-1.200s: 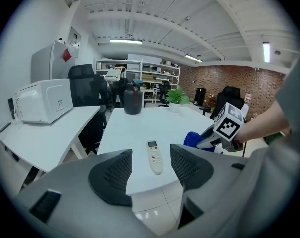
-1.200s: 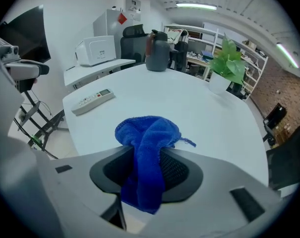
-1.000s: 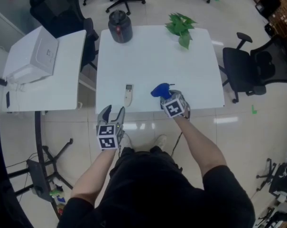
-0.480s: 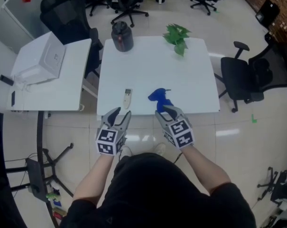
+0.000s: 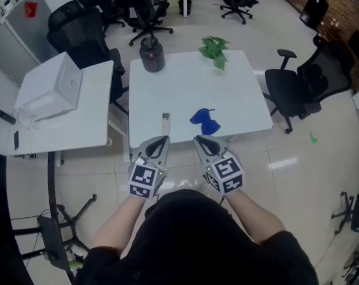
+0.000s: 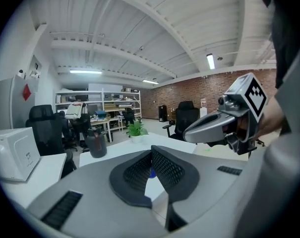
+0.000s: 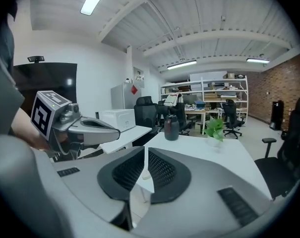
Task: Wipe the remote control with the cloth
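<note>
- Two grippers in shot, both held off the table (image 5: 185, 82), just short of its near edge and close to the person's body
- Left gripper (image 5: 159, 141): jaws clenched tight, pad against pad, nothing in them
- Right gripper (image 5: 200, 141): jaws have just been closing and now stand all but together, only a sliver of light between the pads, and they are empty too
- The remote control (image 5: 165, 122) lies flat by the table's near edge, a little left of its middle, its long side running away from the person
- The cloth (image 5: 205, 120), blue and crumpled, sits just beside it to the right, also near that edge; the two look apart, not touching
- My read: both task things are parked at the near edge so either hand reaches them easily, but with the cloth lying free, no wiping is going on at this instant
- At the far edge, a dark jug (image 5: 151, 54) by the left corner and a green plant (image 5: 213, 46) towards the right, well clear of the work
- Writing? None I can read: the marker cubes carry only black-and-white squares, and any print on the remote is too small to read
</note>
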Available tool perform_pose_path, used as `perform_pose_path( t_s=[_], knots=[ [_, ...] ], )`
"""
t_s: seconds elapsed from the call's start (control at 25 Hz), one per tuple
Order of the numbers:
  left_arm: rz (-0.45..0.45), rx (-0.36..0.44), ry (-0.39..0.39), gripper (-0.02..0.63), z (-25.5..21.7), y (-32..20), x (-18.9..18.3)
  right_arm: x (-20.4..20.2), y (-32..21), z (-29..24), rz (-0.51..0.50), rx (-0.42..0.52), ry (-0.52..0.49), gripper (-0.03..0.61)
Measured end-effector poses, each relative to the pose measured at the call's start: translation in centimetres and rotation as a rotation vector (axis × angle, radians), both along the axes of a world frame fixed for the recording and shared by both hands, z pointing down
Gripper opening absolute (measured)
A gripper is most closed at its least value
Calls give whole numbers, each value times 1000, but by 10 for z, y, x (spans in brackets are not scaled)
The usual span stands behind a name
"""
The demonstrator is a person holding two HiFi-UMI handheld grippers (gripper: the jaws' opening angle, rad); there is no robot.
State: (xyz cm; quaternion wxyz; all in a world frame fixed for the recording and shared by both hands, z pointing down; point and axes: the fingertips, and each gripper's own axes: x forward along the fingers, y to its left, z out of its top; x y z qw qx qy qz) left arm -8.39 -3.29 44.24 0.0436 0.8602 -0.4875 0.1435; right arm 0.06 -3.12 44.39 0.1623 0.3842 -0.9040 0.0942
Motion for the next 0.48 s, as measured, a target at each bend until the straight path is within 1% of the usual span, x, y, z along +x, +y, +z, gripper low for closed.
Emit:
perform_pose_path(
  t_s=[0.16, 0.28, 0.48],
  knots=[
    [46, 26, 15, 0, -10, 13, 0, -12, 19, -12, 41, 30, -6, 14],
    [72, 39, 18, 0, -14, 23, 2, -16, 30, -14, 59, 49, 3, 11],
    [92, 36, 19, 0, -13, 34, 2, -22, 42, -19, 79, 68, 17, 9]
  ],
)
